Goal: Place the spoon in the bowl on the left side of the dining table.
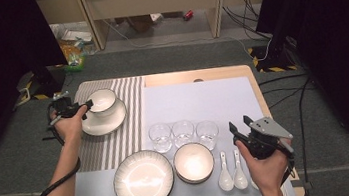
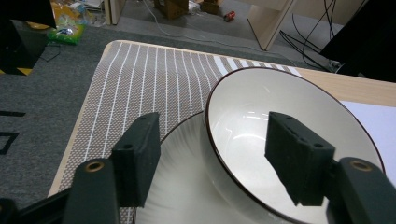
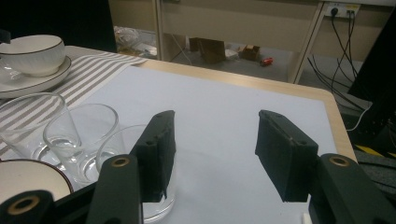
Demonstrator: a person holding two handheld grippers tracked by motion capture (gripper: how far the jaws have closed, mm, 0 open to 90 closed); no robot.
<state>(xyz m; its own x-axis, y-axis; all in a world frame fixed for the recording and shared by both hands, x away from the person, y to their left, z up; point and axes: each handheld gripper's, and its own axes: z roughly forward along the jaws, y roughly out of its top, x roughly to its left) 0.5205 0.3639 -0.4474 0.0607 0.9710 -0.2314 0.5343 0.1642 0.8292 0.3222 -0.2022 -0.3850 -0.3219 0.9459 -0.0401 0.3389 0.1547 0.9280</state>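
**Q:** Wooden table point(image 1: 200, 74) under a striped runner point(image 1: 131, 108) and a pale mat point(image 1: 203, 99). Laid out how, and why?

**A:** Like a place setting: white bowl point(image 1: 102, 101) on a plate point(image 1: 110, 122), far left, on the runner. Left gripper point(image 1: 86, 108) at the bowl's near rim, jaws spread wide astride it, pressing nothing; probably just let go.

**Q:** And opposite?

**A:** Right gripper point(image 1: 238, 124) hovering wide open and empty beside three glasses point(image 1: 183, 133), probably ready for one.

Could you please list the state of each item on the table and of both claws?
Left claw: open, astride the bowl's rim.
Right claw: open, holds nothing.
Bowl: upright on a plate, empty.
Three glasses: upright, empty.
Two spoons: lying side by side.
Large plate: empty.
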